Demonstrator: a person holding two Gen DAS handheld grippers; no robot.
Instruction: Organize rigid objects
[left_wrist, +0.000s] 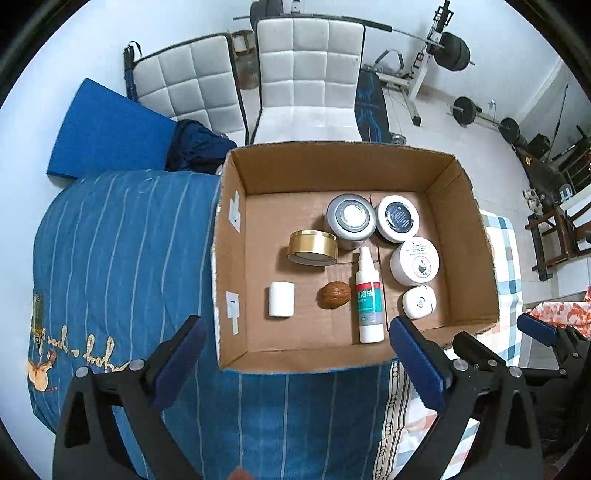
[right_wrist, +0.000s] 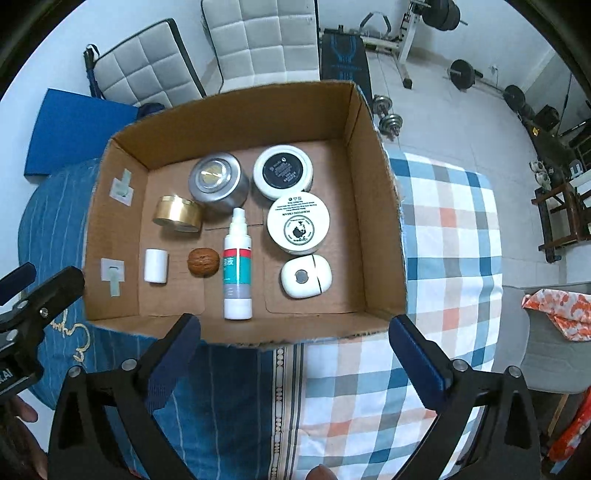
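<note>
An open cardboard box (left_wrist: 229, 258) (right_wrist: 380, 221) lies on the bed and holds several items: a grey tin (left_wrist: 351, 220) (right_wrist: 218, 182), a white jar with a black lid (left_wrist: 397, 218) (right_wrist: 283, 171), a white cream jar (left_wrist: 415, 260) (right_wrist: 298, 224), a gold jar (left_wrist: 312, 246) (right_wrist: 178, 214), a white spray bottle (left_wrist: 367, 299) (right_wrist: 236, 264), a walnut (left_wrist: 334, 294) (right_wrist: 203, 261), a small white cylinder (left_wrist: 281, 299) (right_wrist: 156, 266) and a white oval case (left_wrist: 419, 301) (right_wrist: 306, 277). My left gripper (left_wrist: 295, 363) and right gripper (right_wrist: 293, 360) hover open and empty just in front of the box's near wall.
The box rests on a blue striped blanket (left_wrist: 122, 258) and a checked cloth (right_wrist: 450, 258). Two white padded chairs (left_wrist: 306, 74) stand behind the bed. A blue mat (left_wrist: 110, 129) lies at the left. Gym weights (left_wrist: 454, 51) stand at the far right.
</note>
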